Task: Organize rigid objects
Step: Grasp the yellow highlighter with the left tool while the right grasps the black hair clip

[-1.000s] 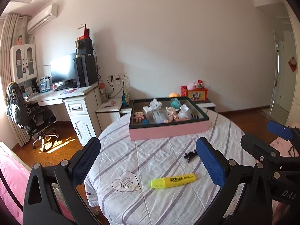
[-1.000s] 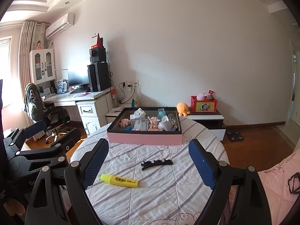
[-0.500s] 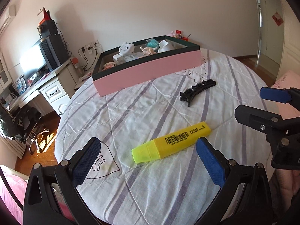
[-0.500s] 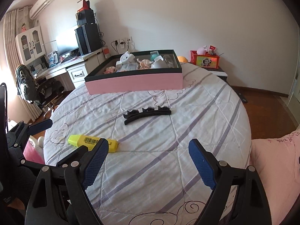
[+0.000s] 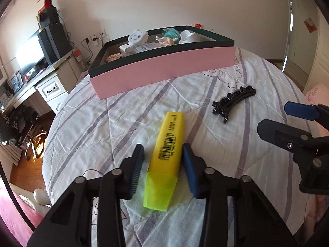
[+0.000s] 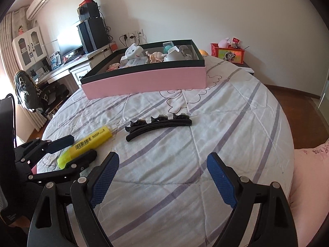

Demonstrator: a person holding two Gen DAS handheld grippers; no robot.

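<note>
1. A round bed or table under a white quilted cover (image 6: 216,111) with grey-purple stripes and stitched outlines fills both views
2. A yellow highlighter (image 5: 165,158) lies on the cover near its front edge, pale cap toward the camera
3. The left gripper (image 5: 162,168) has just been closing around the highlighter; its blue pads (image 5: 190,170) sit tight against the barrel on both sides, clamped on it
4. A black hair clip (image 6: 158,123) lies flat on the cover, to the right of the highlighter and apart from it
5. The right gripper (image 6: 162,183) hangs over bare cover short of the clip, jaws wide apart with nothing between them
6. A shallow pink tray (image 6: 148,82) with a dark rim sits at the far side, holding small toys and boxes
7. Behind, a white desk (image 6: 67,68) with a monitor and dark speakers stands against a plain pale wall, an air conditioner high at left
</note>
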